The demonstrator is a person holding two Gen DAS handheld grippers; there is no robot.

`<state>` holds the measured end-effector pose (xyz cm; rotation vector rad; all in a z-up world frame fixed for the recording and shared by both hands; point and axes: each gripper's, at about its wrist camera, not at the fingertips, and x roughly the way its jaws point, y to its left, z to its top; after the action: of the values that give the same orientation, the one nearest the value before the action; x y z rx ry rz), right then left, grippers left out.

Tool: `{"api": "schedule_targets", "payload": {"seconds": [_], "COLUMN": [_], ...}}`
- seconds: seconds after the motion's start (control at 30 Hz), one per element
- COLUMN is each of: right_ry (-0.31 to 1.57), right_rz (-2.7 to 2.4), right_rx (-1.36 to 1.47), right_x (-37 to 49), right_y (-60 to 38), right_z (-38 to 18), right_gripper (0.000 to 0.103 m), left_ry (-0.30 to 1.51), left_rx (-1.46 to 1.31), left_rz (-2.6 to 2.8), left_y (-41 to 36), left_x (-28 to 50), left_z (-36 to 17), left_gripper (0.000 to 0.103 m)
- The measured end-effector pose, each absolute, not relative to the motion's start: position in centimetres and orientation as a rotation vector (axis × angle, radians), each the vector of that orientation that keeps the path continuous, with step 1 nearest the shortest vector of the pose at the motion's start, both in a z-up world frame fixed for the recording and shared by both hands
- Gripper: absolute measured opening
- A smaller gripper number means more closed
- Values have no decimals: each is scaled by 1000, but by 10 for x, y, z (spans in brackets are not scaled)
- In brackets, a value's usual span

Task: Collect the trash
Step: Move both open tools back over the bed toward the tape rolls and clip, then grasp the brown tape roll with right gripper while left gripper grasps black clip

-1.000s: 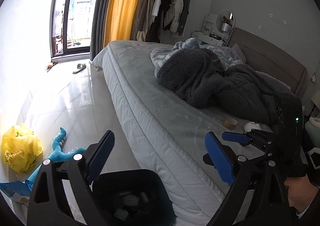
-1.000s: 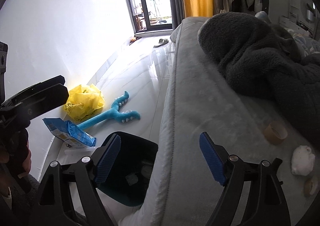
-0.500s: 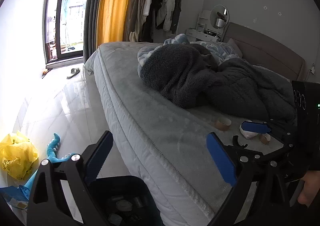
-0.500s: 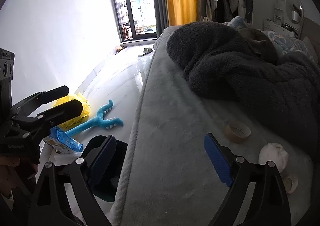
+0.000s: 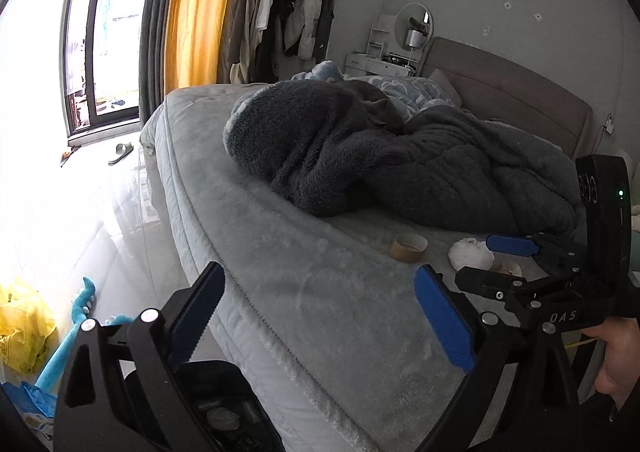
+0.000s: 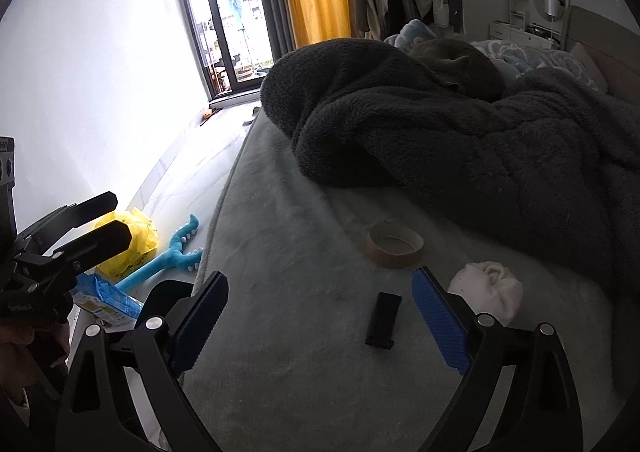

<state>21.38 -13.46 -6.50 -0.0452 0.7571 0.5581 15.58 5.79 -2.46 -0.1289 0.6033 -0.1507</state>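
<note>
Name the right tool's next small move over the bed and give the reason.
Probably ease the right tool forward and down over the small black piece on the bed. Its jaws are opening with nothing gripped, and that piece lies between the fingertips, nearer than the tape roll core and the crumpled white wad.

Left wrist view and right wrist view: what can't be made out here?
- Bin, left wrist view: the left tool and the frame edge hide most of it; its contents are dark and unclear.
- Small round item behind the white wad, left wrist view: the right tool half covers it.
- Blue packet, right wrist view: its print is too small to read.
</note>
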Motion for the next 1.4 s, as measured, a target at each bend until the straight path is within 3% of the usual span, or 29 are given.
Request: {"api": "schedule_targets", "payload": {"seconds": [1.4], "right_ry": [852], "right_rz": [362], "right_rx": [-31], "right_x": [248], "right_y": [-294], "right_z": [-144], "right_gripper": [94], "left_ry": [742], "left_rx": [-57], "left_rz": [-290], "left_y": [-91], "left_x": [223], "left_z": [-98], "left_gripper": [97]}}
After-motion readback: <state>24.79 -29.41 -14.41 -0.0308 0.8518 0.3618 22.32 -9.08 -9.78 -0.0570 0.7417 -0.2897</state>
